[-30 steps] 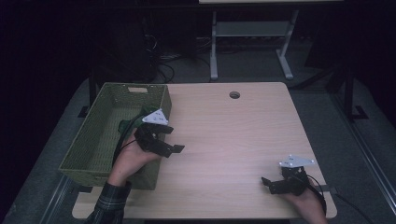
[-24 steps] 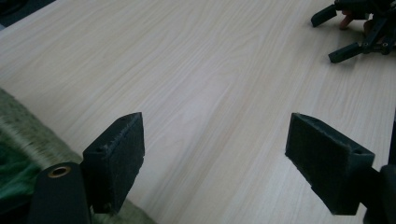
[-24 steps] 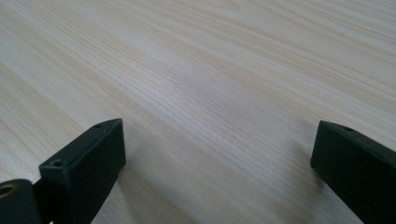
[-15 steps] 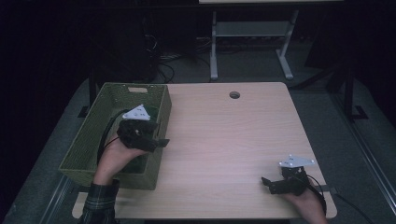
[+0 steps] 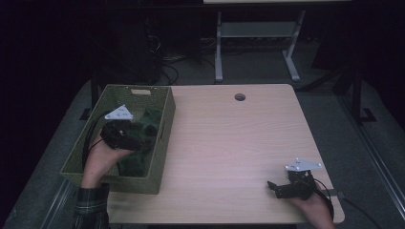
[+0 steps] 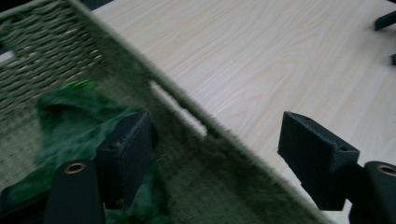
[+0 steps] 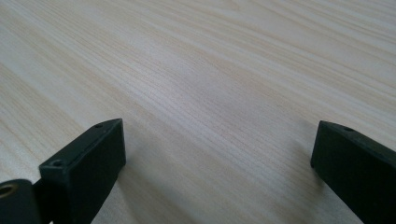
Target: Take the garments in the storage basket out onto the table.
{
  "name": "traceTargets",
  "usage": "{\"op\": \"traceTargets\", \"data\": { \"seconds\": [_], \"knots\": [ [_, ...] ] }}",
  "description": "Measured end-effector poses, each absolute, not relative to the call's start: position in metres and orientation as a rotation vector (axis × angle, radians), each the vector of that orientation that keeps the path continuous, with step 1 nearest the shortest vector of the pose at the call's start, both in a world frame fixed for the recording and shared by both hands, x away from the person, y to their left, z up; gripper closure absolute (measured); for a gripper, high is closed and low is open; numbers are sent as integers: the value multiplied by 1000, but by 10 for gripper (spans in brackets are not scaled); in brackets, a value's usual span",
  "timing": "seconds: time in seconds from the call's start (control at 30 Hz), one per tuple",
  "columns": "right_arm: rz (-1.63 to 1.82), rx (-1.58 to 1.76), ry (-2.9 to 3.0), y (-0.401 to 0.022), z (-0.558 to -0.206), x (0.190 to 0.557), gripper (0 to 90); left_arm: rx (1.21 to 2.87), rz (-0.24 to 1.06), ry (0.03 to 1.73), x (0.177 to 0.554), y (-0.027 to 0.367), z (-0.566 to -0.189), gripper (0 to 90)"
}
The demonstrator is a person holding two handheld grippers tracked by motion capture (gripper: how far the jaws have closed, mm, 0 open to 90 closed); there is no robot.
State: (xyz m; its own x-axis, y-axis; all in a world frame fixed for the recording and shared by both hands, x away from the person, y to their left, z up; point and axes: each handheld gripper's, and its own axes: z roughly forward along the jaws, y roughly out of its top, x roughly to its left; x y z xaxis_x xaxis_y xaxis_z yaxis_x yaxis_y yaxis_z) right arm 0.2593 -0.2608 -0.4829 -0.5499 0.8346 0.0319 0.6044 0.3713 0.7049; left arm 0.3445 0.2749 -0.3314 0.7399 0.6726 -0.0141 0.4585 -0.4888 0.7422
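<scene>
A woven green basket [image 5: 165, 119] stands on the left part of the wooden table [image 5: 229, 138], with a dark green cloth [image 5: 149, 116] lying inside. My left gripper [image 5: 148, 134] hovers over the basket's right side, a hand holding it. In the left gripper view the gripper [image 6: 217, 128] is open and straddles the basket wall [image 6: 46, 42]: one jaw hangs above the green cloth [image 6: 79, 112], the other above the tabletop. Its jaws have just been closing, and the pads press on nothing. My right gripper [image 5: 274, 187] rests open near the front right corner, and the right gripper view shows bare wood between the jaws of the gripper [image 7: 219, 133].
A round cable hole [image 5: 239, 97] sits near the table's far edge. A white metal frame [image 5: 253, 47] stands on the dark floor behind the table. Cables trail from both grippers.
My left gripper has moved left, from over the table beside the basket to above the basket's inside. The right gripper has stayed where it was.
</scene>
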Motion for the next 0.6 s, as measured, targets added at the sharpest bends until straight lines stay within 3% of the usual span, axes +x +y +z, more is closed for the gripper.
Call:
{"op": "traceTargets", "data": {
  "seconds": [0.6],
  "knots": [
    [975,1263,2306,-261,-483,259,28,2235,454,939,367,297,-362,393]
  ]
}}
